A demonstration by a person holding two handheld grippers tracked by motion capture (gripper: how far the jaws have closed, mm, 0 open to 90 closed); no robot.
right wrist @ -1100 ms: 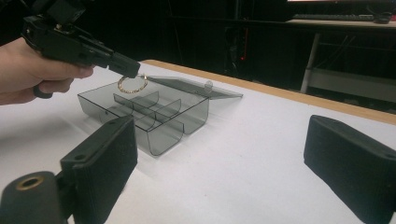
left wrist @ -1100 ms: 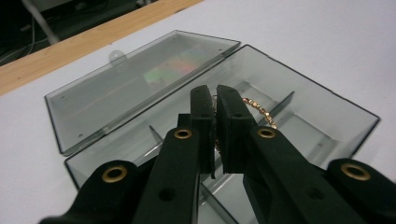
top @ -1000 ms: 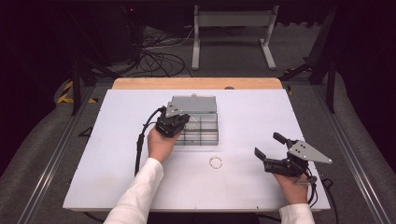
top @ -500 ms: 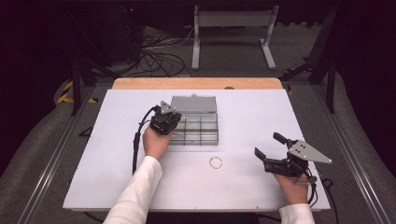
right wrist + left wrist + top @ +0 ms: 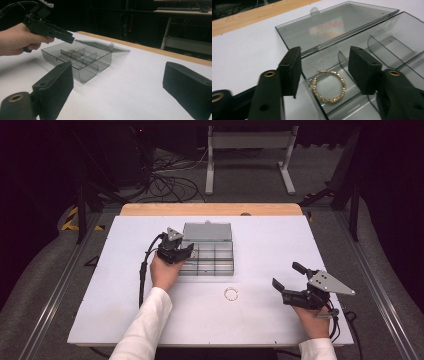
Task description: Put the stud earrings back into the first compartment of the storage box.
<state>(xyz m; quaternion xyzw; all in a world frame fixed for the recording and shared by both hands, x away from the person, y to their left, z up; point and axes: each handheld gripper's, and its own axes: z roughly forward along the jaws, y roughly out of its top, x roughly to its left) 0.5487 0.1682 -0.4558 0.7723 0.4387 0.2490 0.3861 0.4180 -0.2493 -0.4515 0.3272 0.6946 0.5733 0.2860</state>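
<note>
Gold hoop lies in the box's far-left compartment; both of your grippers stand open and hold nothing.

Your left gripper (image 5: 186,251) hangs over the left end of the smoky clear organiser box (image 5: 212,257), its jaws having just been opening; they now stand apart with nothing between the pads. Below them, in the left gripper view, the gold hoop earring (image 5: 328,85) lies flat on the floor of the far-left compartment (free of the jaws, touching neither). The box's lid (image 5: 207,231) is folded back flat on the white table (image 5: 120,310), on the far side. Nearer to you, right of the box's middle, a second ring (image 5: 230,294) lies on the bare tabletop, well apart from either gripper. At the near right your right gripper (image 5: 287,281) rests low over the table, jaws spread wide and empty.
</note>
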